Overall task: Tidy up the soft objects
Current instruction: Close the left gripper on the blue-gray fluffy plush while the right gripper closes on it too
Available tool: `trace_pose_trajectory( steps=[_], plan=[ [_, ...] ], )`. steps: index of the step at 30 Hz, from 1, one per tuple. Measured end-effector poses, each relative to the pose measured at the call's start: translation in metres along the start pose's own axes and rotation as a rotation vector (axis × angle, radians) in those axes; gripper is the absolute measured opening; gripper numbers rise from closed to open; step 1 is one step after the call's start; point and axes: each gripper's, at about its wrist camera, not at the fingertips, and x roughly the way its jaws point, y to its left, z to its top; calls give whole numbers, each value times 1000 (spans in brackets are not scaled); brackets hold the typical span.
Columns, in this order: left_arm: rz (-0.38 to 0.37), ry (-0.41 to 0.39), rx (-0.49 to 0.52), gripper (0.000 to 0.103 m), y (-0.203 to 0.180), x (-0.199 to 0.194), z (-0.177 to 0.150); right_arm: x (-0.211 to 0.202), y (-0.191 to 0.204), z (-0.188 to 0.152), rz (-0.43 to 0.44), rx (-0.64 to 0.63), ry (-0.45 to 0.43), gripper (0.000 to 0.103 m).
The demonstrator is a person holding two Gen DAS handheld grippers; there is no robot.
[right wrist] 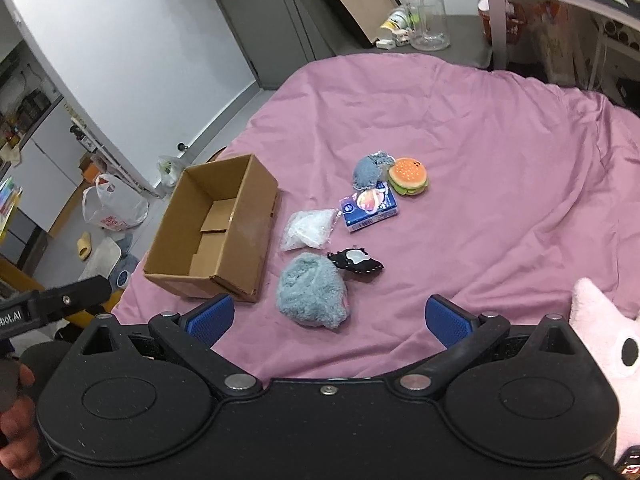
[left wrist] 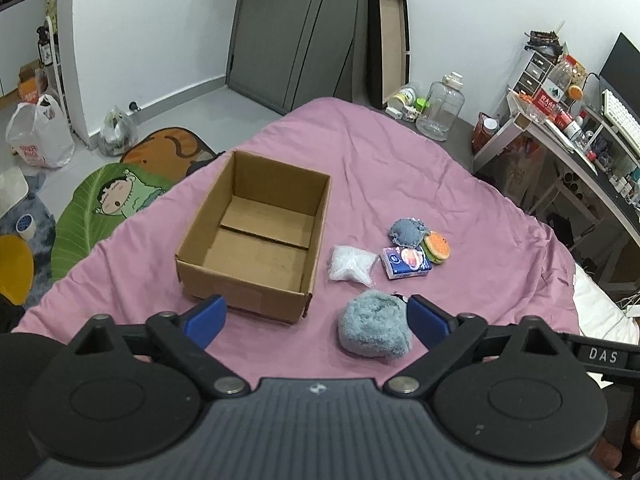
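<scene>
A: Status on both grippers?

B: Left gripper [left wrist: 318, 320] has its jaws spread wide, nothing between them. It hovers over the near edge of the pink bedspread [left wrist: 400, 168]. Right gripper [right wrist: 328, 318] is the same: jaws released, empty, above the near edge.

A: Box?

B: Open cardboard box [left wrist: 256, 236] sits on the bedspread toward its left edge, flaps down, nothing visible inside. In the left wrist view its near corner is just beyond the left blue pad [left wrist: 206, 320].

A: Soft items?

B: All on the bedspread, right of the box, none in it. Fluffy blue-grey plush [right wrist: 312, 294] is nearest, just ahead of the right gripper and close to the box's near right corner. Black-and-white fabric piece [right wrist: 356, 264] lies just beside it on the right; touching or not, can't tell. Clear plastic bag of white filling [right wrist: 308, 226] lies beside the box's right wall. Purple tissue pack [right wrist: 370, 208] is next to the bag. Beyond that, a small blue-grey knitted piece [right wrist: 368, 170] touches a plush hamburger [right wrist: 408, 178].

A: Anything else?

B: Pink plush toy [right wrist: 600, 344] at the near right edge, next to the right gripper body. Clear water jug [left wrist: 440, 108] stands on the floor past the far edge.
</scene>
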Motion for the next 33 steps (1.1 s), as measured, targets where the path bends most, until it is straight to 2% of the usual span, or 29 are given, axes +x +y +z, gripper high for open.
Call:
trace_pose_trajectory(
  steps=[4,8,11,26,30,33],
  plan=[
    [-12,16,-21,85,-3,16,-1,12,-7,2,8,9,17,90],
    [-42,57,-48,71,-6,35,-1,29,-16,4,25,56,53,77],
    [-49,72,-77,67,-8,47,-2,40,-24,7,55,100,89,71],
    [-51,143,-164,46,-16,110,-7,108,-47,20,166,238,161,69],
    [-47,125,-188,40,-18,121,-10,124,-53,21,211,283,171,69],
    [-42,144,-207,35,-19,133,-13,139,-54,23,209,299,196,69]
  ],
)
